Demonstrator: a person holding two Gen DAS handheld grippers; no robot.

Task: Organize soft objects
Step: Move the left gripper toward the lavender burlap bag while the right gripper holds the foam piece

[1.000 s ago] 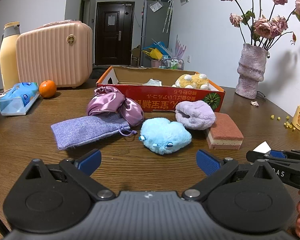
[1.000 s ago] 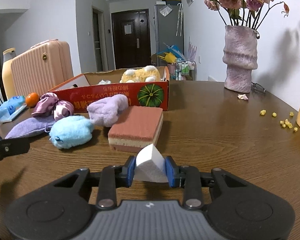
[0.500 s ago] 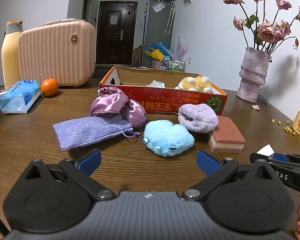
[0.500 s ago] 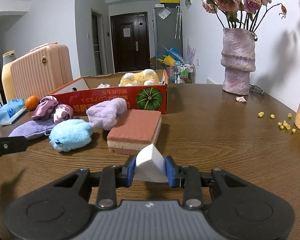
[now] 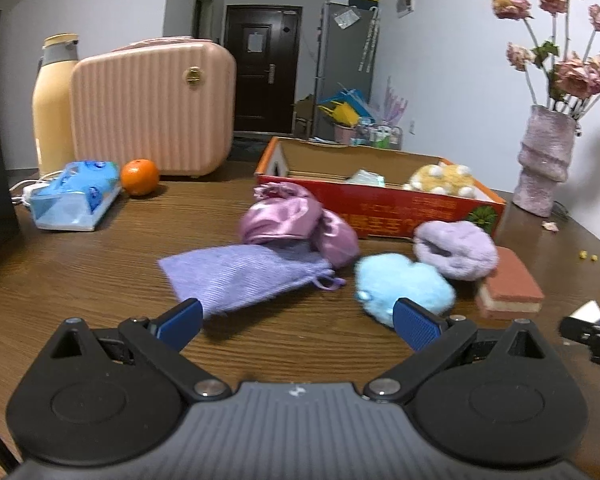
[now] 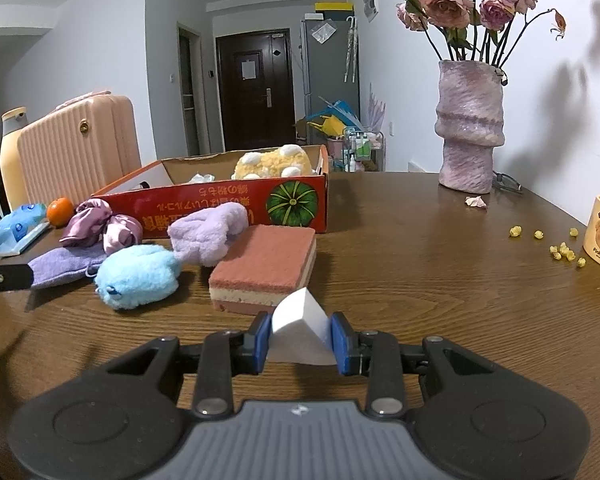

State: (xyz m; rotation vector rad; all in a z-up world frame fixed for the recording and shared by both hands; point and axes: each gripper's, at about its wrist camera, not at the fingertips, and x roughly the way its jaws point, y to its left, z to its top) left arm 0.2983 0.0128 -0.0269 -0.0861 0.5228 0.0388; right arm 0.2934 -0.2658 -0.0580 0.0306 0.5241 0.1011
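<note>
From the left wrist, the left gripper (image 5: 296, 322) stands spread wide over the table (image 5: 100, 264) with nothing between its pads, facing the lilac cloth pouch (image 5: 244, 276), the satin pouch (image 5: 296, 222) and the fluffy blue toy (image 5: 404, 286), all lying just short of the red box (image 5: 380, 204); each looks light and limp, so a pinch across the bulk should serve better than an edge. From the right wrist, the right gripper (image 6: 302, 344) pinches a white foam wedge (image 6: 300, 332), squashy and nearly weightless, held across its flat sides, with the pink sponge (image 6: 268, 268) just ahead and the box behind it
</note>
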